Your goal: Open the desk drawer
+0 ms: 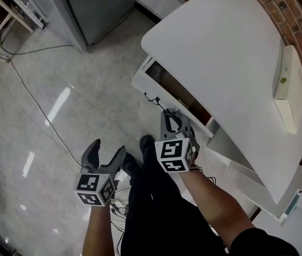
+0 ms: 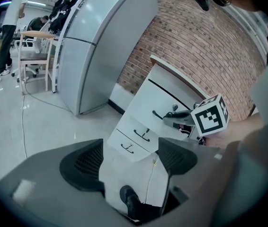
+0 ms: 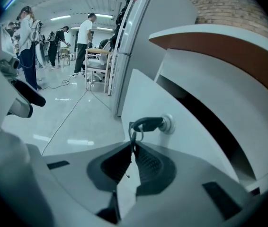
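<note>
Right tongs [image 3: 132, 144] pinch key ring [image 3: 134, 134] hanging from lock [image 3: 167, 124] on drawer [image 3: 141, 91]; left tongs [image 2: 130, 144] spread. Likely risk: ring slips, or key yanks out under pull.

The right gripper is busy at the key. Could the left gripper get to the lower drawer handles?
Probably yes: the left gripper is open and empty, with only open floor between it and the handles.

Lab hall, brick wall [image 2: 205, 46], floor cables [image 1: 33, 96]
</note>
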